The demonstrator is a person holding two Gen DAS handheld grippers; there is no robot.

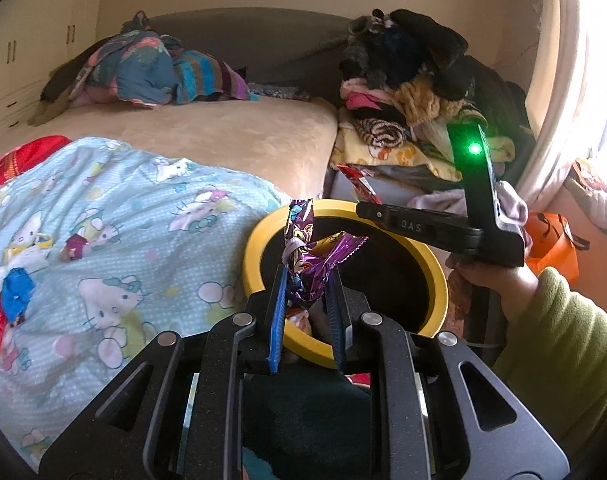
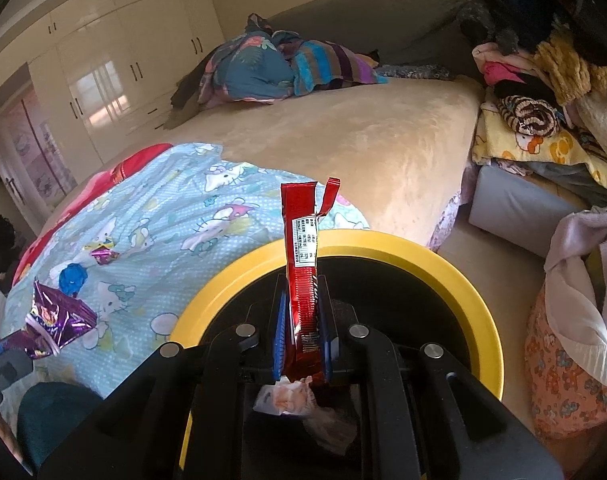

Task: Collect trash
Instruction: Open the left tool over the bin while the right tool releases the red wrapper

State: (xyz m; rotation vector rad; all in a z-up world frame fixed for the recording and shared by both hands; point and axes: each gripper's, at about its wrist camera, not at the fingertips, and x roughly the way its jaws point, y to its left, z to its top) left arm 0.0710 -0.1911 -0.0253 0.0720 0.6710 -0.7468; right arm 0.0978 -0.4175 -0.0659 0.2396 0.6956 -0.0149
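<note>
My left gripper (image 1: 308, 276) is shut on a crumpled purple foil wrapper (image 1: 311, 254), held over the near rim of a yellow-rimmed black bin (image 1: 259, 248). My right gripper (image 2: 302, 284) is shut on a long red wrapper (image 2: 301, 232) that stands upright above the same bin (image 2: 383, 244). Crumpled white and pink trash (image 2: 303, 400) lies inside the bin. The left wrist view shows the right gripper (image 1: 361, 205) over the bin's far rim with the red wrapper (image 1: 357, 182), carried by a hand in a green sleeve (image 1: 551, 328). The purple wrapper (image 2: 59, 320) shows at the left of the right wrist view.
On the cartoon-cat blanket (image 2: 175, 216) lie a blue wrapper (image 2: 72, 278) and a small purple one (image 2: 103, 256). The bed's beige cover (image 2: 343, 132) carries bundled bedding. A clothes pile (image 2: 543, 80) and a patterned laundry basket (image 2: 563, 380) stand right of the bin.
</note>
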